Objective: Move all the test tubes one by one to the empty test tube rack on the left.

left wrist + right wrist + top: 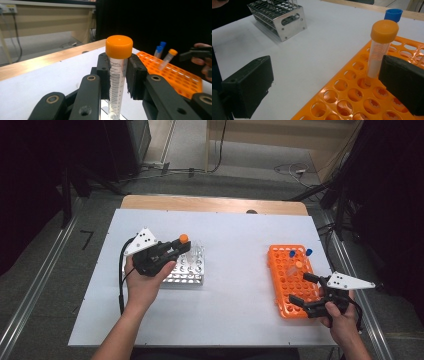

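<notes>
My left gripper (172,251) is shut on a clear graduated tube with an orange cap (119,46), held upright just above the steel rack (189,270); its pads (135,75) clamp the tube below the cap. My right gripper (304,289) stands open over the near edge of the orange rack (286,292), nothing between its jaws. In the right gripper view another orange-capped tube (380,47) stands in the orange rack (348,102) just left of the right-hand pad (402,86). A blue-capped tube (393,14) stands behind it.
Two blue-capped tubes (300,253) stand at the orange rack's far end. The steel rack (279,15) sits at the left on the white table cover (235,250), with open surface between the two racks. A wooden table edge (215,204) runs along the back.
</notes>
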`<control>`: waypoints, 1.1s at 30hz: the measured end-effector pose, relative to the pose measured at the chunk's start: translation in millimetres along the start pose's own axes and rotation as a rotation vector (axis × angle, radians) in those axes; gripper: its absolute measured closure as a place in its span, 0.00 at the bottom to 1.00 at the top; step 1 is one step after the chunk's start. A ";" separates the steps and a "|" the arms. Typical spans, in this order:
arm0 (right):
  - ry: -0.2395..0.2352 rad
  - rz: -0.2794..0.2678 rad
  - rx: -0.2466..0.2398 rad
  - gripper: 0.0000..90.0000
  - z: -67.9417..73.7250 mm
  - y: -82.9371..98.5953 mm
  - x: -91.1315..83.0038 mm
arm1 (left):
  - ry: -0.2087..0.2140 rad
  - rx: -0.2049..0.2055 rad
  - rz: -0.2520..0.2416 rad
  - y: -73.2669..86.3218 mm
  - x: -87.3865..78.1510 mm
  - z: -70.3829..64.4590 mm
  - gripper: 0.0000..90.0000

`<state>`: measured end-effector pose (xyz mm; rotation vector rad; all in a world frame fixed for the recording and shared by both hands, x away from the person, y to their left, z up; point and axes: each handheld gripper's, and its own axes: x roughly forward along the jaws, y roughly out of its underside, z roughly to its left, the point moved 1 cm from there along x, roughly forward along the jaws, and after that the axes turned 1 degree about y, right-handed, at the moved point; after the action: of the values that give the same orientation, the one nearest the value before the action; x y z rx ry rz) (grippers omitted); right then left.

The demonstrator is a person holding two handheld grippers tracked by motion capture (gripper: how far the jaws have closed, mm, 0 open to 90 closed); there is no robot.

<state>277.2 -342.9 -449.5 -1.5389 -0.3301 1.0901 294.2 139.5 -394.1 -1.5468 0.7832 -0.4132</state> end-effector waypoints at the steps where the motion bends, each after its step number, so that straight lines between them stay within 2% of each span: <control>1: 0.003 -0.002 0.002 0.00 -0.2 0.0 -0.3 | -0.010 -0.005 -0.002 -0.4 1.6 2.3 0.83; 8: 0.008 -0.003 0.012 0.00 -2.0 0.6 -1.2 | -0.090 -0.023 0.002 -0.5 13.7 20.2 0.83; 11: 0.007 -0.007 0.012 0.00 -2.5 0.5 -1.3 | -0.112 -0.039 0.001 0.5 19.2 27.5 0.83; 19: 0.012 -0.011 0.017 0.00 -3.6 1.1 -1.6 | -0.191 -0.027 0.034 7.6 34.9 40.0 0.83; 24: 0.009 -0.017 0.027 0.00 -5.6 2.1 -1.5 | -0.214 -0.017 0.048 11.0 41.2 42.4 0.83; 28: 0.007 -0.011 0.030 0.00 -5.3 2.3 -0.7 | -0.213 -0.029 0.052 12.8 43.5 44.0 0.83; 33: 0.006 -0.012 0.029 0.00 -5.1 2.4 -0.4 | -0.215 0.000 0.089 15.9 46.1 41.1 0.83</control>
<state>280.2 -347.2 -451.9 -1.5127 -0.3170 1.0764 350.4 137.9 -424.1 -1.5215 0.6811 -0.1773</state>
